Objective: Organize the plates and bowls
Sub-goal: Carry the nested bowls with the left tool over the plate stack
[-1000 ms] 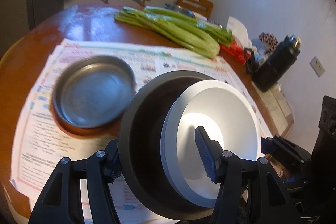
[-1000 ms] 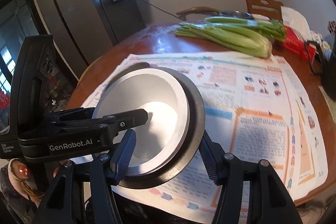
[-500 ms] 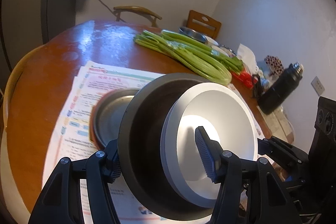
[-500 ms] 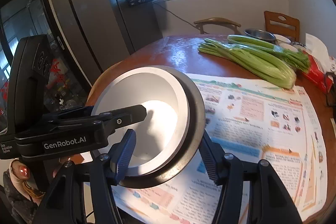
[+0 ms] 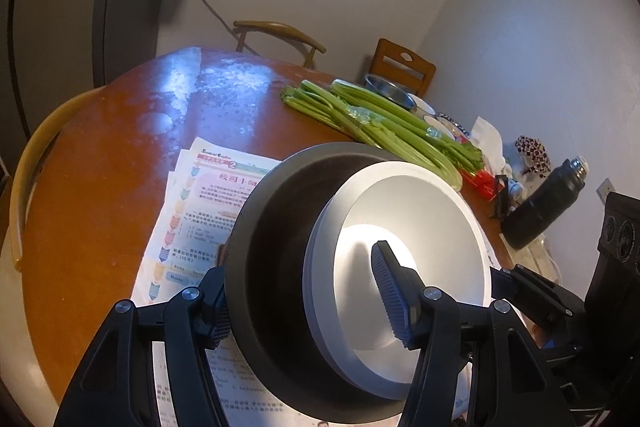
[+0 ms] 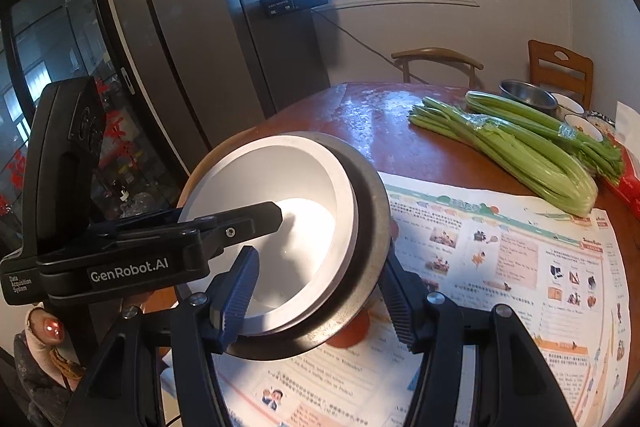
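both claws grip stacked white bowl [image 5: 420, 211] in dark dish [image 5: 276, 227] | left view only: flask [image 5: 544, 203] | right view only: fridge [image 6: 224, 39]

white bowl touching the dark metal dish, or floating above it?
Touching. The left wrist view shows the white bowl nested inside the dark metal dish, its outer wall against the dish's inside with no gap; the right wrist view agrees.

left tool [image 5: 308, 295]: clamps white bowl [image 5: 404, 267] nested in dark metal plate [image 5: 272, 247] | above newspaper [image 5: 200, 211]
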